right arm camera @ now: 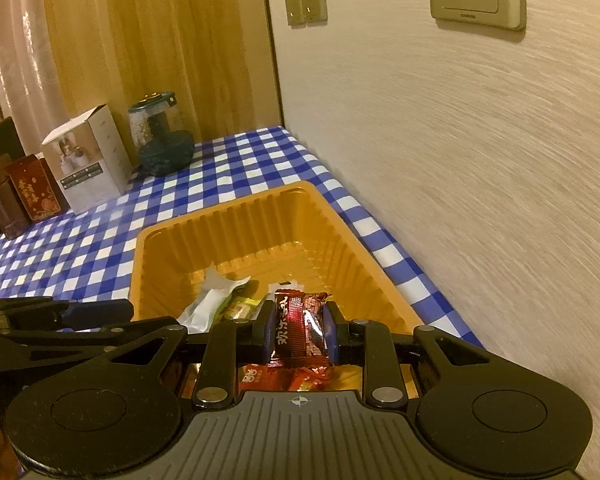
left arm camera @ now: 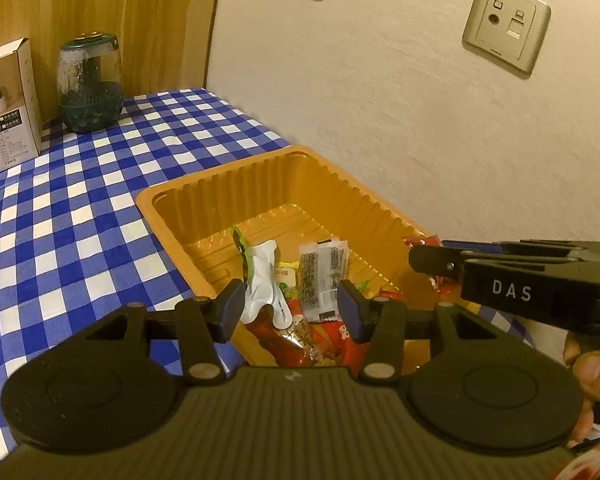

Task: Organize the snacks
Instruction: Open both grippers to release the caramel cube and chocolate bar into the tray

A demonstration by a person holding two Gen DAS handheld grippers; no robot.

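Observation:
An orange plastic tray (left arm camera: 162, 200) (right arm camera: 138, 248) stands on the blue-checked cloth against the wall. Several snack packets lie in its near end, among them a white pouch (left arm camera: 262, 280) (right arm camera: 204, 304) and a clear packet of dark snacks (left arm camera: 322, 276). My left gripper (left arm camera: 293, 309) hovers over them, open; the white pouch stands beside its left pad and nothing is pinched. Its side shows in the right wrist view as the left gripper (right arm camera: 100, 309). My right gripper (right arm camera: 298, 334) is shut on a dark red snack packet (right arm camera: 300, 322) above the tray, and enters the left wrist view as the right gripper (left arm camera: 422, 258).
A green-lidded glass jar (left arm camera: 90, 88) (right arm camera: 160, 140) and a white carton (left arm camera: 6, 100) (right arm camera: 88, 160) stand at the back by a wooden panel. A red box (right arm camera: 36, 192) and a brown canister (right arm camera: 0, 204) sit further left. The wall with sockets (left arm camera: 504, 24) runs close along the tray's right side.

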